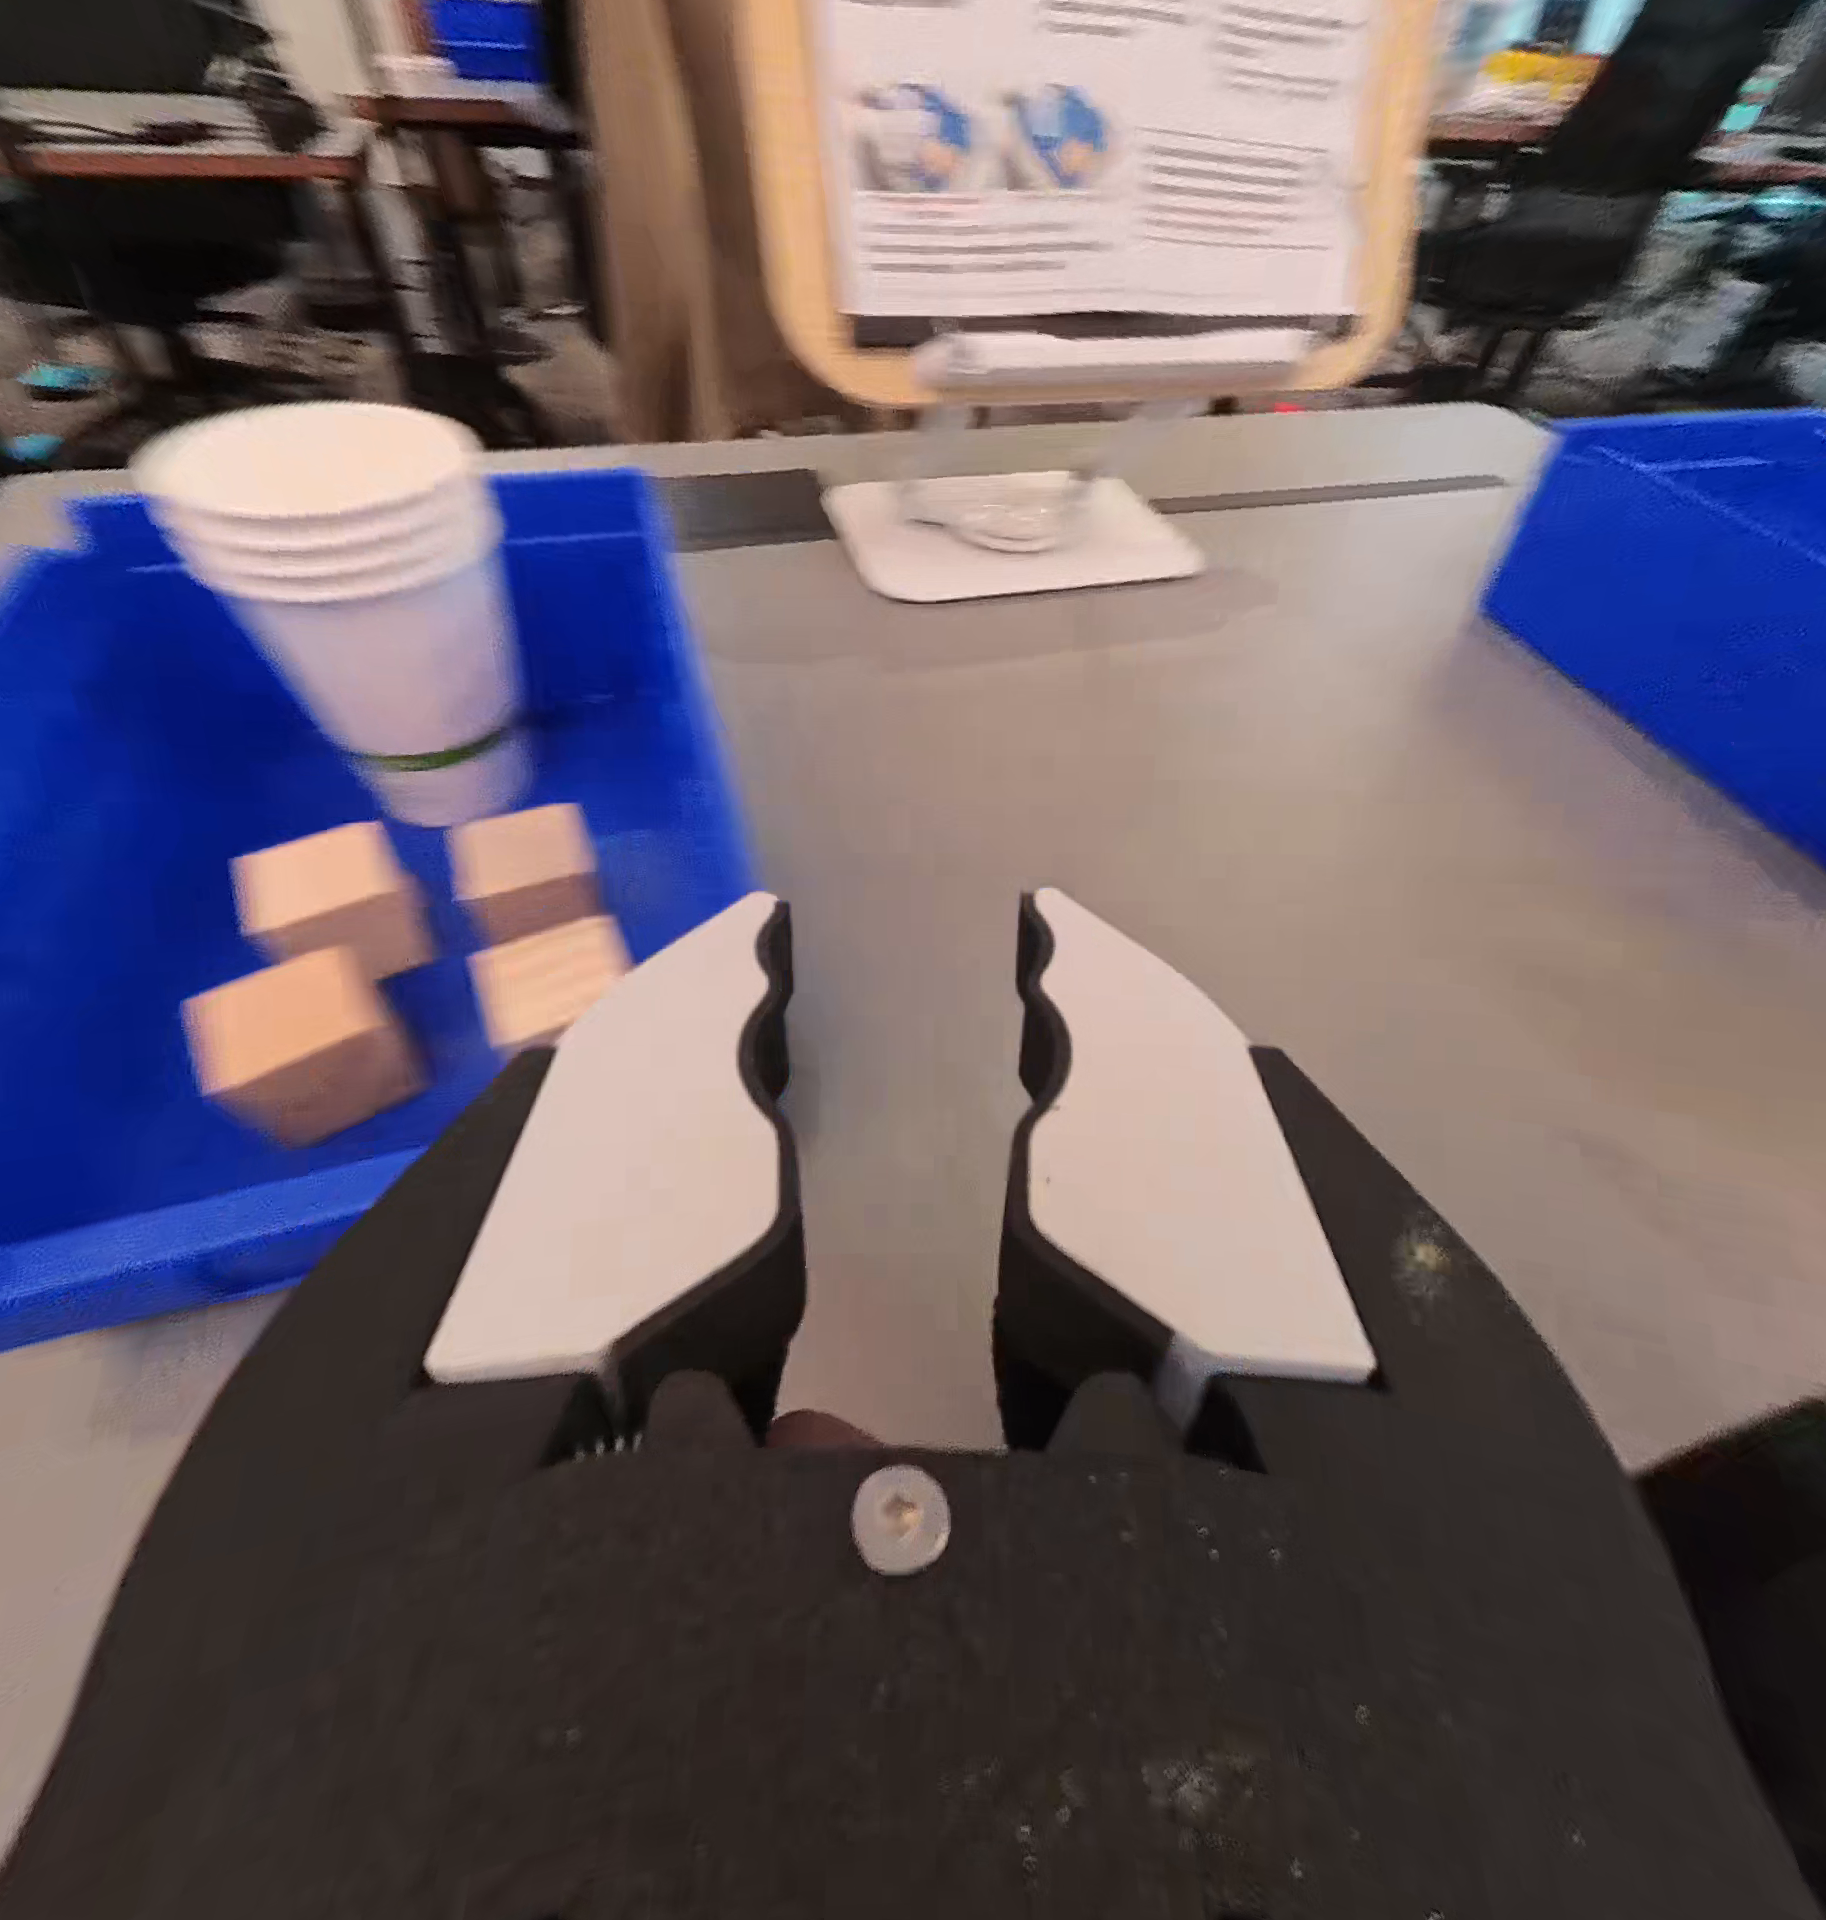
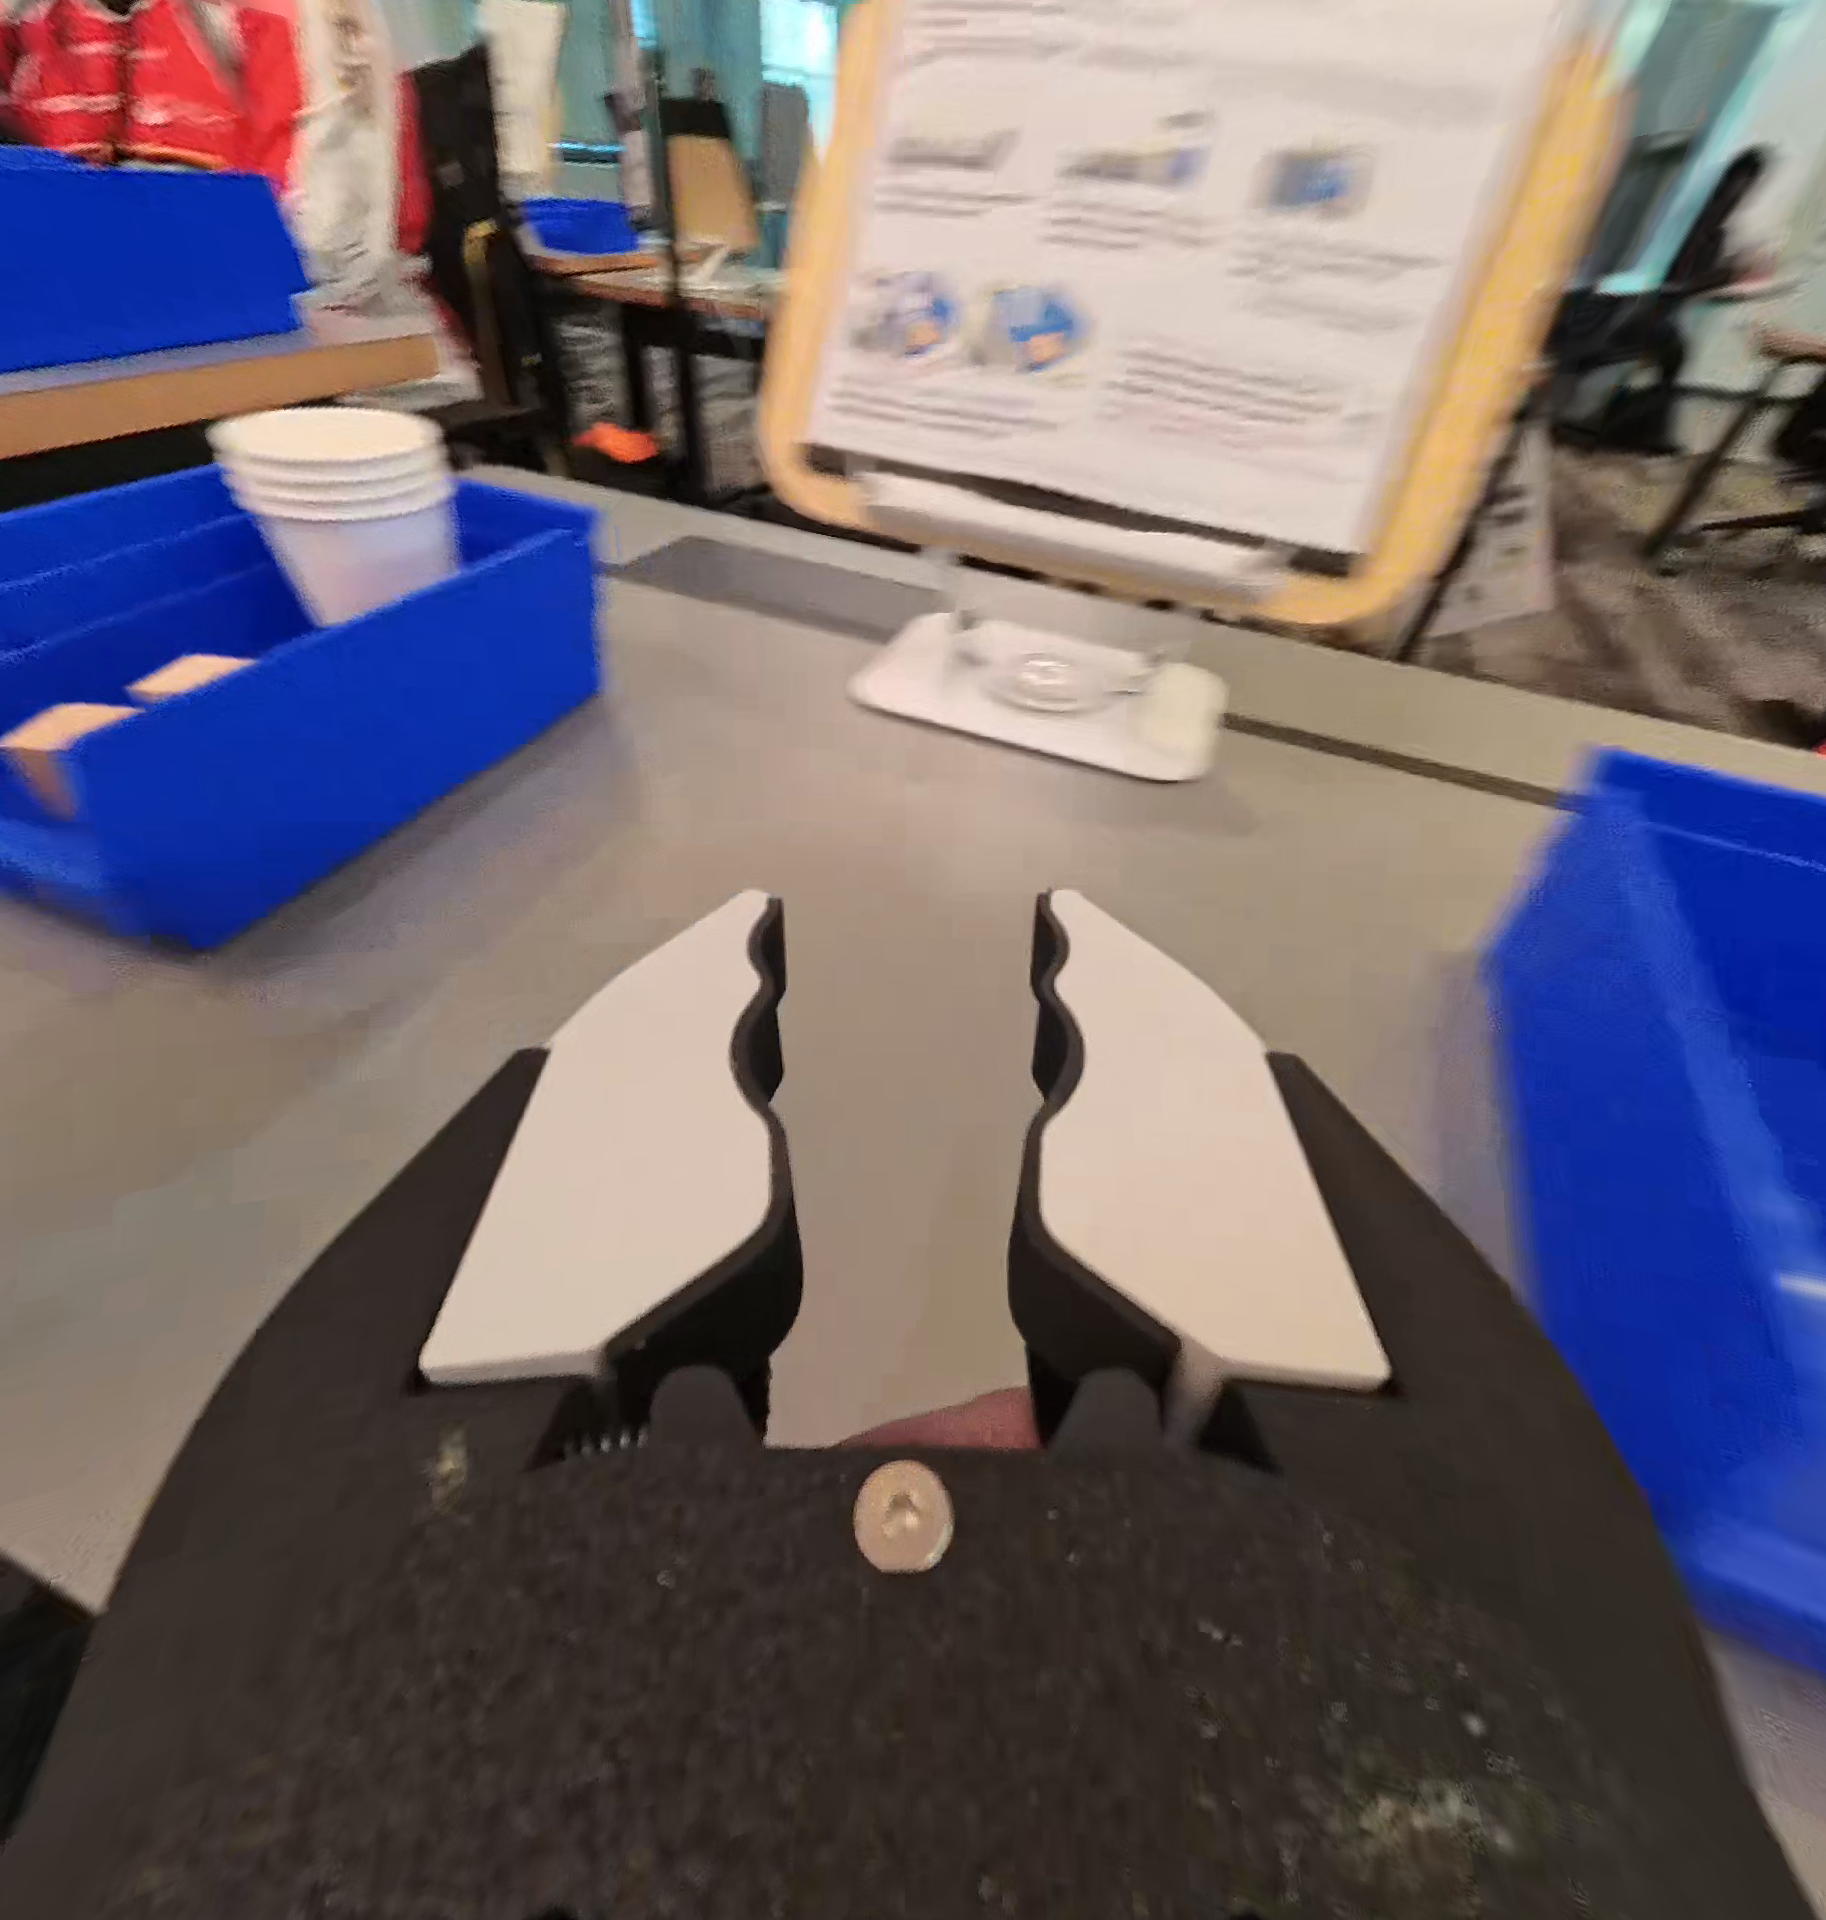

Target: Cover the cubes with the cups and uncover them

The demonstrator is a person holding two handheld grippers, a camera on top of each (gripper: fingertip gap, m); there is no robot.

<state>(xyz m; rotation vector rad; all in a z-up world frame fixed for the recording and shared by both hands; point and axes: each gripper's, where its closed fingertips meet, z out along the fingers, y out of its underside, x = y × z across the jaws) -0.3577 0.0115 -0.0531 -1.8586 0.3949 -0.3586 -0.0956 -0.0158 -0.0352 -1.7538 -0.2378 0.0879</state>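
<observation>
Cubes [image 1: 410, 961], four, one cup stack [image 1: 353, 582]

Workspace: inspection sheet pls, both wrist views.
Surface: grey table, bare in the middle.
Job's things: stack of white cups and four wooden cubes in the left blue bin; none covered.
Clutter: second blue bin on the right; contents unclear.
Grippers: left gripper and right gripper open, empty, over the table.
Cables: nothing seen.
Surroundings: paper sheet on a stand at the far edge; tables and chairs behind, blurred.
</observation>
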